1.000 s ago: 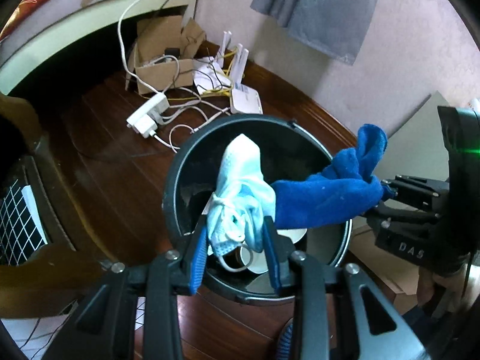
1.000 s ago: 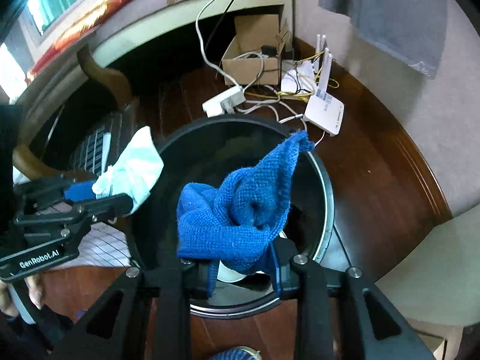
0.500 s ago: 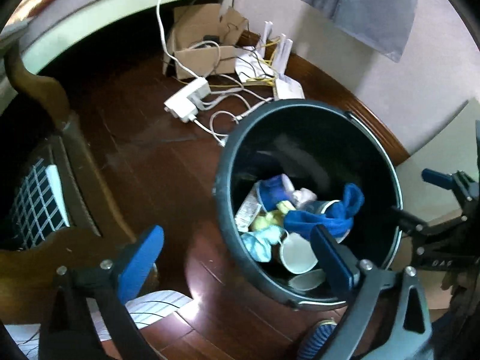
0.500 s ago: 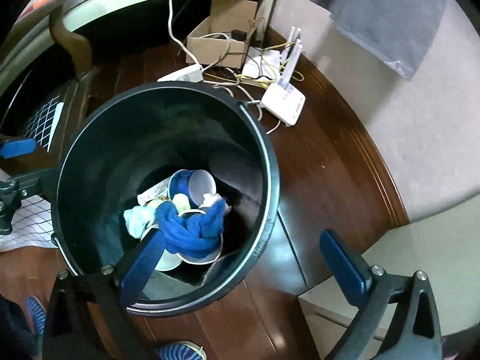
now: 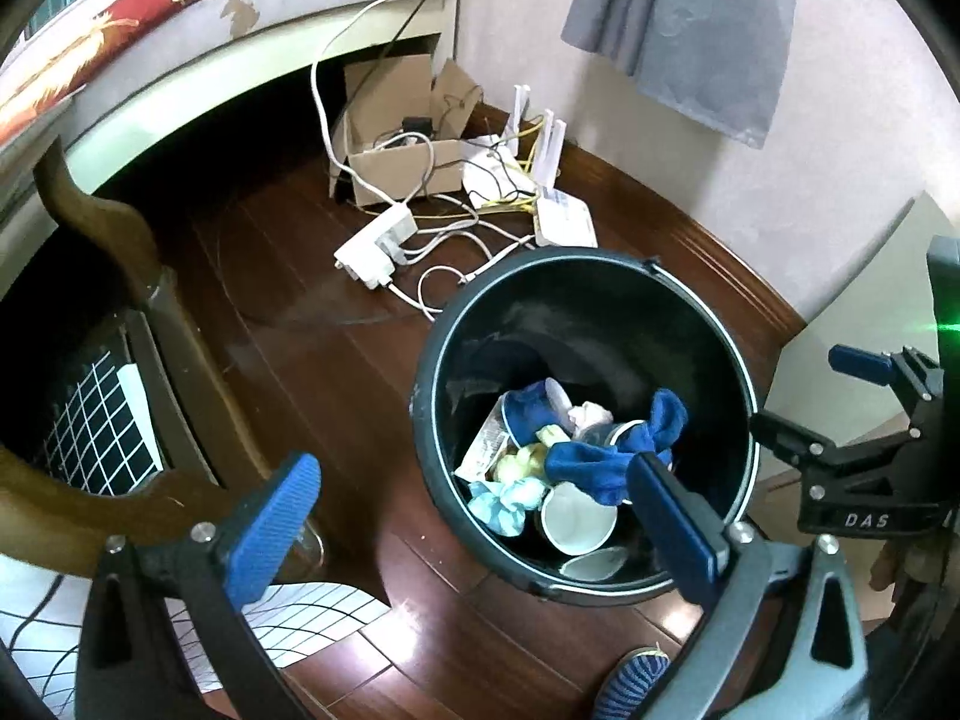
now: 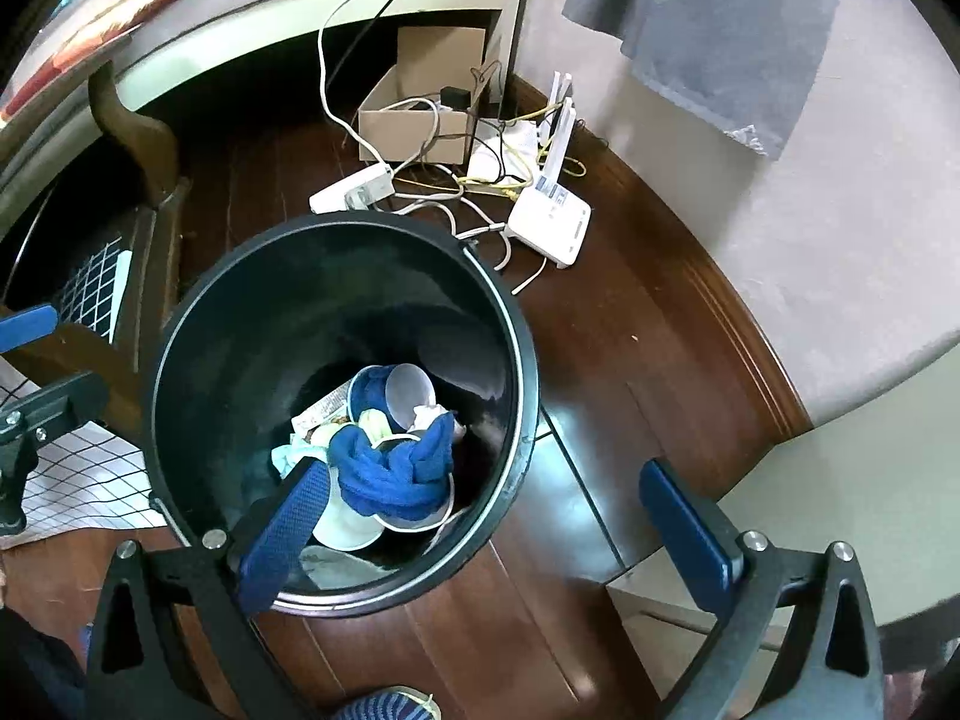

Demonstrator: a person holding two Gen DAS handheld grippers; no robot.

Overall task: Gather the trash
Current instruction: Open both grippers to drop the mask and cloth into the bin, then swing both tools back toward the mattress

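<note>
A black round trash bin (image 5: pixel 729 354) stands on the dark wood floor; it also shows in the right wrist view (image 6: pixel 522 396). Inside lie a blue cloth (image 5: pixel 600 462) (image 6: pixel 390 474), a crumpled light-blue face mask (image 5: pixel 504 495) (image 6: pixel 294 456), paper cups (image 5: pixel 576 525) and wrappers. My left gripper (image 5: pixel 474 528) is open and empty, above the bin's near-left rim. My right gripper (image 6: pixel 486 534) is open and empty, above the bin's near-right rim. The right gripper also shows at the right edge of the left wrist view (image 5: pixel 864 414).
A cardboard box (image 5: pixel 408 168), a white power strip (image 5: pixel 375 246), a white router (image 5: pixel 564 222) and tangled cables lie on the floor behind the bin. A wooden chair (image 5: pixel 120 240) stands at left. A grey cloth (image 5: pixel 690 30) hangs on the wall. A pale board (image 6: pixel 840 480) leans at right.
Both grippers opened wide. The face mask and the blue cloth dropped into the bin. Both grippers have since moved back and up slightly from the bin.
</note>
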